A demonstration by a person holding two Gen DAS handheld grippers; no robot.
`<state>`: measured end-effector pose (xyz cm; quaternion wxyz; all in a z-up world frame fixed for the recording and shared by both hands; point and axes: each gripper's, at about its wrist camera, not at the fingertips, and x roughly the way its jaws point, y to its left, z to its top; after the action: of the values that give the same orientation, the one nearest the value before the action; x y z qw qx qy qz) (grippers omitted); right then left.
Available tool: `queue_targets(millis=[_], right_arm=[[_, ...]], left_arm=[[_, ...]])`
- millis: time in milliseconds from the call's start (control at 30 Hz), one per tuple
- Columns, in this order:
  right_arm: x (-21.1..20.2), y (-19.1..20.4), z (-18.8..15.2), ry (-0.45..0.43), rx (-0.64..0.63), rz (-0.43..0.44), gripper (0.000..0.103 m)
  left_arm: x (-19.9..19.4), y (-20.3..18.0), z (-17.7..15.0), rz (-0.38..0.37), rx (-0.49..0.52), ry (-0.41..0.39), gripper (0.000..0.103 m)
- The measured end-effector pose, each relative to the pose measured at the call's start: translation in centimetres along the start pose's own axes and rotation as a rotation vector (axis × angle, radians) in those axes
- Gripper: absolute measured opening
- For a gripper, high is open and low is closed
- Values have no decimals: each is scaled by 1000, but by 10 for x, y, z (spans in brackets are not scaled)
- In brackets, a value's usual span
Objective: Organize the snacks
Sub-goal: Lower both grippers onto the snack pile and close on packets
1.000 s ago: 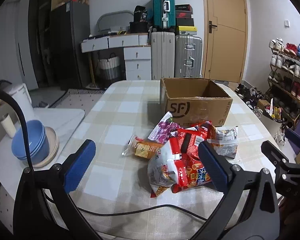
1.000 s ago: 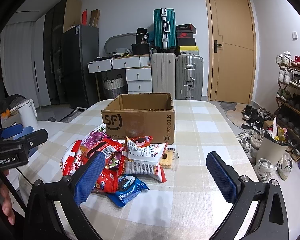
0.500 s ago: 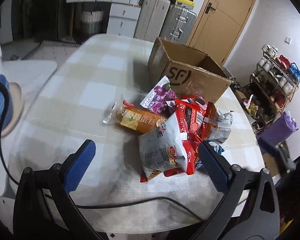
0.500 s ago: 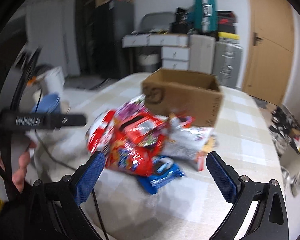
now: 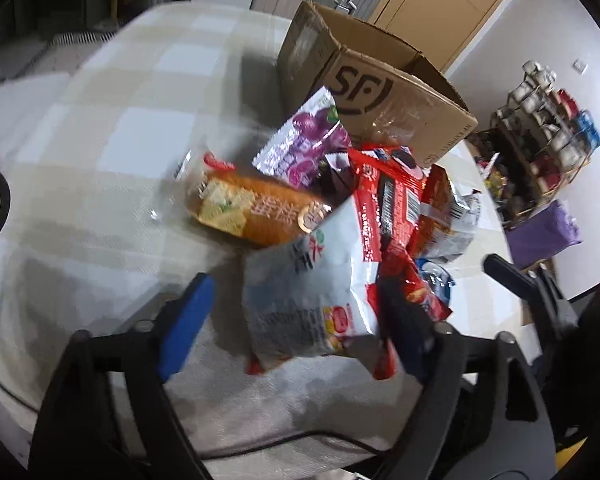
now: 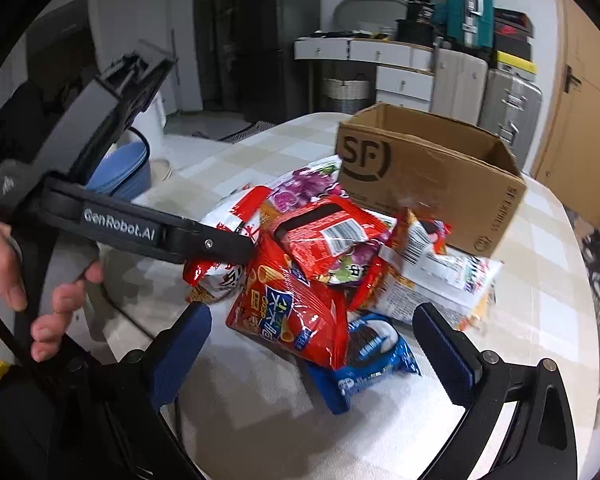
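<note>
My left gripper [image 5: 296, 316] has dropped onto the snack pile, jaws just narrowing around the white bag [image 5: 312, 296], no pinch yet; right gripper [image 6: 320, 344] spread. Risk: off-centre closure, bag slipping short of box [image 5: 384, 92]

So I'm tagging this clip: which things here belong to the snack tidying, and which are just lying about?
Job:
- snack pile
- white bag between the left gripper's closing jaws
- blue packet
- box
- right gripper, open

Lying about:
- suitcases
- drawers
- blue bowls
- shoe rack
</note>
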<state>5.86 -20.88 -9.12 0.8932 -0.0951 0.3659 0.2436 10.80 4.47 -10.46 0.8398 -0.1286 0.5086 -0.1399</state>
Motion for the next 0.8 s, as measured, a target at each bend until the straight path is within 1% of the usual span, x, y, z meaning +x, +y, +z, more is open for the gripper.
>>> queue_targets(millis=[33, 67, 133, 200, 400, 467, 500, 567, 667, 733, 800], right_arm=[[4, 2, 1, 6, -19, -1, 103], [6, 4, 2, 9, -30, 3, 103], [12, 6, 5, 18, -49, 12, 103], [19, 7, 9, 27, -59, 17, 103], [35, 4, 14, 53, -73, 29, 102], [42, 4, 16, 64, -71, 42, 97], [47, 4, 16, 77, -76, 33, 94], [57, 4, 16, 105, -84, 29, 73], [65, 7, 15, 138, -71, 76, 68], [68, 10, 16, 141, -80, 68, 68], [70, 11, 18, 143, -82, 64, 66]], left_arm=[[0, 4, -1, -7, -6, 5, 69], [1, 5, -1, -17, -10, 10, 62], [2, 10, -2, -26, -14, 6, 61], [3, 14, -2, -50, -23, 5, 60], [-6, 28, -2, -96, -49, 1, 55], [-8, 32, -2, -100, -51, -4, 54], [-11, 33, -4, -105, -53, -6, 54], [-14, 37, -4, -125, -60, -9, 52], [-18, 43, -4, -148, -70, -9, 52], [-19, 47, -4, -150, -78, -12, 52], [-21, 51, -4, -152, -91, -14, 52]])
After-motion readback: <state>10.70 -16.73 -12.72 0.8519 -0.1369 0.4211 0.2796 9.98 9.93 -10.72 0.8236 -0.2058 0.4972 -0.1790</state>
